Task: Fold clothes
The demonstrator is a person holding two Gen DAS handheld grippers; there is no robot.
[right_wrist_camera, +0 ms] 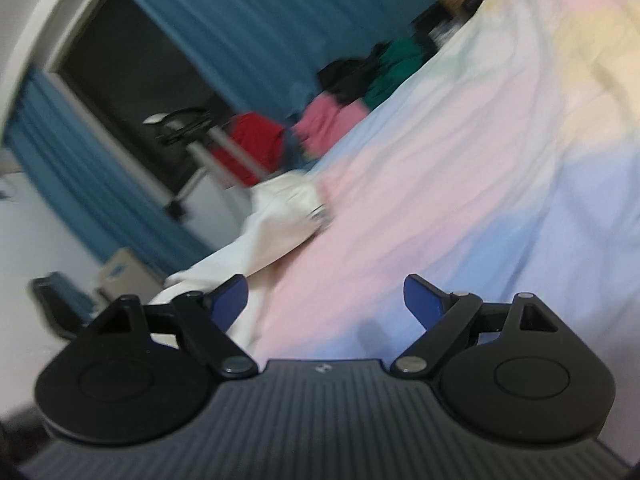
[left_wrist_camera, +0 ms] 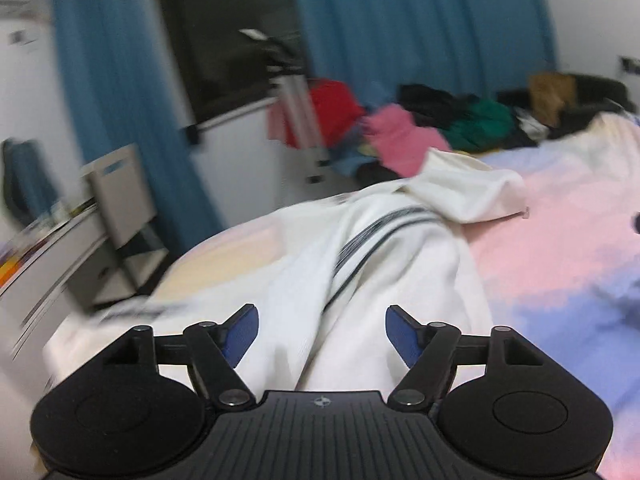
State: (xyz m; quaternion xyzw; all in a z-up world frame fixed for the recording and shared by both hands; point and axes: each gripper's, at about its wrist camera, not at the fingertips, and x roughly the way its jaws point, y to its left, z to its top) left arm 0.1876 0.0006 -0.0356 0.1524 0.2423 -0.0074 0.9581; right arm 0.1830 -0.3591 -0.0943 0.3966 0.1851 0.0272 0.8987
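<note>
A white garment with dark stripes (left_wrist_camera: pixel 372 264) lies rumpled on the pastel pink and blue bed sheet (left_wrist_camera: pixel 560 248). My left gripper (left_wrist_camera: pixel 322 330) is open just above it, its blue pads to either side of a raised fold, holding nothing. In the right wrist view the same white garment (right_wrist_camera: pixel 276 224) lies to the left on the sheet (right_wrist_camera: pixel 460 184). My right gripper (right_wrist_camera: pixel 326 300) is open and empty over the sheet, its left finger by the garment's edge. Both views are motion-blurred.
A pile of clothes, red, pink (left_wrist_camera: pixel 400 136), green and black, lies at the far end of the bed. Blue curtains (left_wrist_camera: pixel 420 20) and a dark window stand behind. A grey shelf unit (left_wrist_camera: pixel 120 208) stands left of the bed.
</note>
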